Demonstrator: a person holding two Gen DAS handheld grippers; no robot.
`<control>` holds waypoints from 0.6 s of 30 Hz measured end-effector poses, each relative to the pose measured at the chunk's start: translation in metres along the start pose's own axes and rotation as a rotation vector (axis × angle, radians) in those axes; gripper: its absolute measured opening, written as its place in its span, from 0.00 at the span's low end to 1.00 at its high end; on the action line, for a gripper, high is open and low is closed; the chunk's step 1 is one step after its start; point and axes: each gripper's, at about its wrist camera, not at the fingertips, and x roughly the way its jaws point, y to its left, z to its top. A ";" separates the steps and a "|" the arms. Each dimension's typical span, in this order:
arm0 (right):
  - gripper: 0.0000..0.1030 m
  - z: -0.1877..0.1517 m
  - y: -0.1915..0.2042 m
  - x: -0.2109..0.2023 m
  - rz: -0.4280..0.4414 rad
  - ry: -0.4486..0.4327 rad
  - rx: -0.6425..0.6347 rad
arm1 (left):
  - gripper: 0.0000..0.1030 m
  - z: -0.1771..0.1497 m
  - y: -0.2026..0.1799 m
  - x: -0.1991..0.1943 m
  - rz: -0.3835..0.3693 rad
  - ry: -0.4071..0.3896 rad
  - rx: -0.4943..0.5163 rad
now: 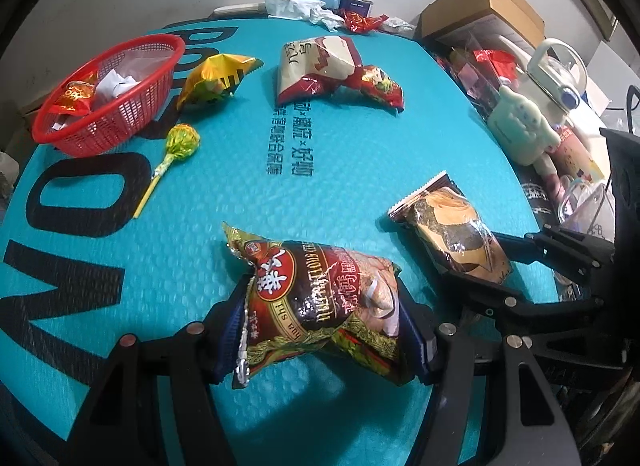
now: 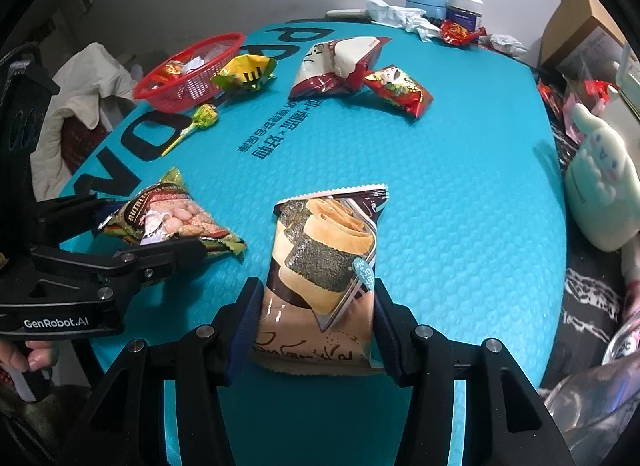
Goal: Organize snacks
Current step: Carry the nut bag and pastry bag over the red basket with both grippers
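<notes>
Both hand-held grippers were loaded, so the step in hand was judged to be the carry of two snacks toward the red basket [image 1: 108,93] at the far left of the teal tabletop [image 1: 320,185]. The left hand-held gripper [image 1: 320,330] pinched a dark peanut packet [image 1: 320,298] across its width, on the near side of the basket. The right hand-held gripper [image 2: 316,326] pinched a seaweed-roll packet [image 2: 324,266] by its lower half, nearer than the basket and farther right than the peanut packet. The basket already held a red wrapped sweet [image 1: 76,95] and some white wrappers. A yellow packet [image 1: 216,77] lay just beside the basket; a lollipop [image 1: 182,143] lay just in front of it. The next move was judged to call for bringing each packet over the rim before letting go. Legible writing: "GenRobot.AI" on the left gripper's body, large black letters on the mat, partly cut off, and Chinese print not reliably readable.
</notes>
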 end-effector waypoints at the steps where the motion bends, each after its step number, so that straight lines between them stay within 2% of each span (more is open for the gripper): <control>1: 0.51 -0.001 0.000 0.000 -0.001 -0.002 0.001 | 0.63 -0.001 0.000 -0.001 0.000 0.000 0.002; 6: 0.52 0.000 0.000 0.004 -0.016 0.003 0.008 | 0.63 -0.003 0.001 0.000 -0.009 0.008 0.000; 9: 0.53 0.002 -0.001 0.006 -0.021 -0.001 0.014 | 0.65 -0.002 0.001 0.008 -0.024 0.042 0.004; 12: 0.57 0.003 0.001 0.008 -0.024 0.001 0.012 | 0.68 -0.001 -0.004 0.011 -0.008 0.042 0.036; 18: 0.57 0.006 0.003 0.012 -0.071 0.011 -0.011 | 0.69 0.000 -0.006 0.014 0.007 0.025 0.077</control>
